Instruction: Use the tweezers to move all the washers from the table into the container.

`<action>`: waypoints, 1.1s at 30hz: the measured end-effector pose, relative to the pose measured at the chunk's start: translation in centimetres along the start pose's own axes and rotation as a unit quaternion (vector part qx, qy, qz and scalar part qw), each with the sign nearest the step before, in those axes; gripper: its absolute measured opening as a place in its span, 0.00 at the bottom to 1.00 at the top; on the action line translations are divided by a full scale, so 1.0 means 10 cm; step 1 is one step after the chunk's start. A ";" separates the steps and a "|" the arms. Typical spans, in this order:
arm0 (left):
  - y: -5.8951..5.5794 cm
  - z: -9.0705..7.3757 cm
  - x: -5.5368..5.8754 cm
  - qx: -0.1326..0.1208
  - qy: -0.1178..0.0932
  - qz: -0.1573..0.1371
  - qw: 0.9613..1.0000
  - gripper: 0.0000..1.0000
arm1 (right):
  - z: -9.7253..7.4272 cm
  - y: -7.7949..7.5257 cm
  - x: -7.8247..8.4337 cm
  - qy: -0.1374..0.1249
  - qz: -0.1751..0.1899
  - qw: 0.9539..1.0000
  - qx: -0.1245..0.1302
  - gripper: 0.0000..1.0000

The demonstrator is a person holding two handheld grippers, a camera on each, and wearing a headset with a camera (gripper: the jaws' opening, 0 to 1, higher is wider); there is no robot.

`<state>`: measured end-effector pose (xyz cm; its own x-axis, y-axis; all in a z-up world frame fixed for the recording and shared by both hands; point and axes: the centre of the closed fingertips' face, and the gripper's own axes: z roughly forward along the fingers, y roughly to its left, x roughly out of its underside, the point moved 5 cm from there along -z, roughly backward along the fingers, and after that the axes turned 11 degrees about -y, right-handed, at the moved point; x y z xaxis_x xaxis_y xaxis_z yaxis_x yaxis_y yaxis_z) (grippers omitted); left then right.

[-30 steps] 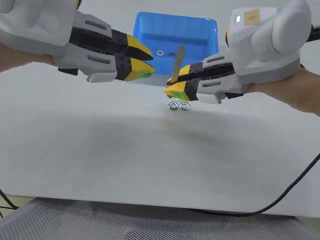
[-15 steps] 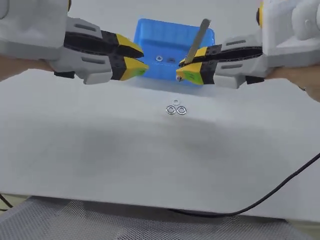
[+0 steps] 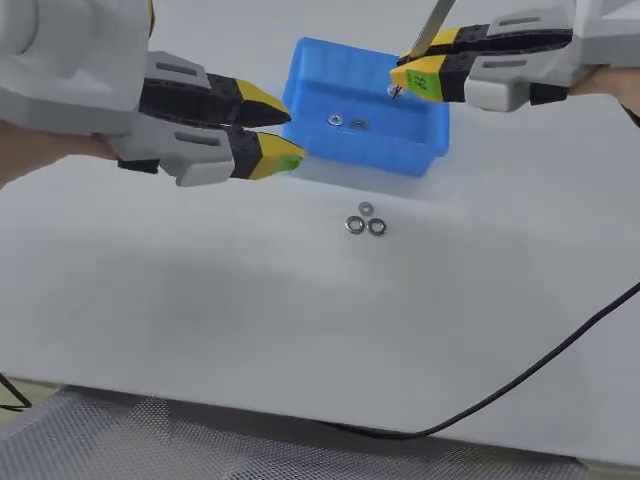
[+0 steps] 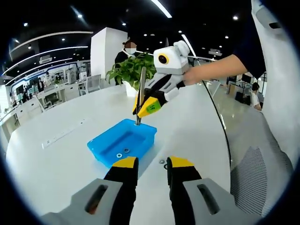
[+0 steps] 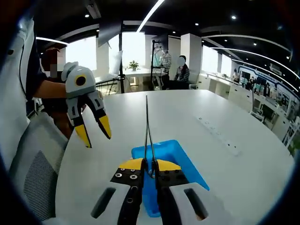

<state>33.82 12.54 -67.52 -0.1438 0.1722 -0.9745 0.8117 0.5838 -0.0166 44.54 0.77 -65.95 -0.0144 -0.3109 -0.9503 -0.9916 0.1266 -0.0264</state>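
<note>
A white table (image 3: 200, 330) is seen from above. The right gripper (image 3: 410, 78) hangs over the far right corner of a blue container (image 3: 370, 155). Its yellow-tipped jaws are clamped on a pair of metal tweezers (image 3: 437, 18), which stand nearly upright with their tips pointing down into the container (whatever sits at the tips is too small to make out). On the container's floor lie two washers (image 3: 335, 121). On the table just in front of the container sit three more washers (image 3: 354, 225), clustered and touching. The left gripper (image 3: 290, 133) hovers to the left of the container, above the table, with its jaws parted and holding nothing. A black cable (image 3: 560, 350) crosses the table's near right corner.
</note>
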 end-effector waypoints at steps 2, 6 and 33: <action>0.02 -0.02 0.02 -0.007 0.001 -0.002 1.000 0.33 | 0.03 -0.05 0.01 0.001 0.001 1.000 0.003 0.09; 0.04 -0.07 0.11 -0.024 0.012 -0.011 1.000 0.43 | 0.11 -0.22 0.10 0.005 0.003 1.000 0.007 0.09; 0.12 -0.04 0.31 -0.067 0.007 -0.085 0.994 0.72 | 0.53 -0.52 0.66 0.039 0.005 0.999 0.024 0.09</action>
<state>34.11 14.09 -70.48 -0.2812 0.0713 -0.9570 0.6928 0.7052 -0.1511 50.25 3.11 -73.70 -0.0354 -0.3823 -0.9234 -0.9843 0.1733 -0.0341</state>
